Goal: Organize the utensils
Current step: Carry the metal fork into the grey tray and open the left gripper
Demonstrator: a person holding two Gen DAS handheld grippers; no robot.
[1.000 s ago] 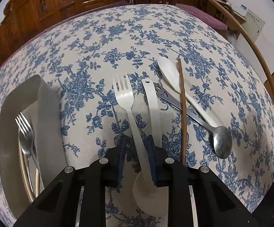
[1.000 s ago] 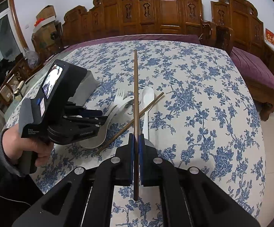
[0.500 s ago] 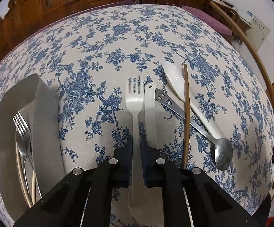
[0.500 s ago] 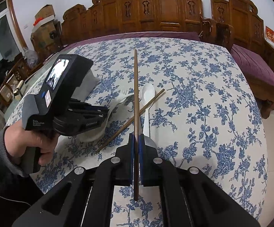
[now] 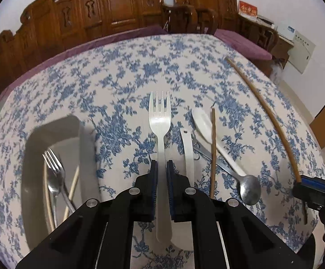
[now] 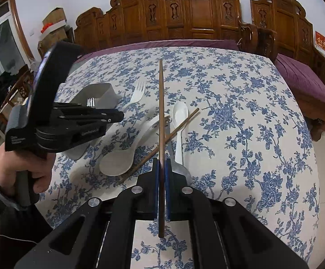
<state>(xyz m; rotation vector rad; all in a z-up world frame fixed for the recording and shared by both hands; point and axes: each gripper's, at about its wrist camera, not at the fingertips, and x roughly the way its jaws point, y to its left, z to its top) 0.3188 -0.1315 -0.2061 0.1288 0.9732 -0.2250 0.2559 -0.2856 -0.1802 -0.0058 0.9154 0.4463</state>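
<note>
My left gripper is shut on the handle of a white plastic fork, held above the cloth with its tines pointing away. In the right wrist view that left gripper, in a person's hand, holds the fork near the grey tray. My right gripper is shut on a brown chopstick that sticks out forward. On the cloth lie a wide white spoon, a slim white spoon, a second chopstick and a metal spoon.
The grey tray at the left holds a metal fork and pale chopsticks. The blue-flowered tablecloth covers the whole table. Carved wooden chairs and a purple cushioned bench stand behind the far edge.
My left gripper closed on the white fork's handle and lifted it off the cloth. The right gripper and its chopstick have not moved.
</note>
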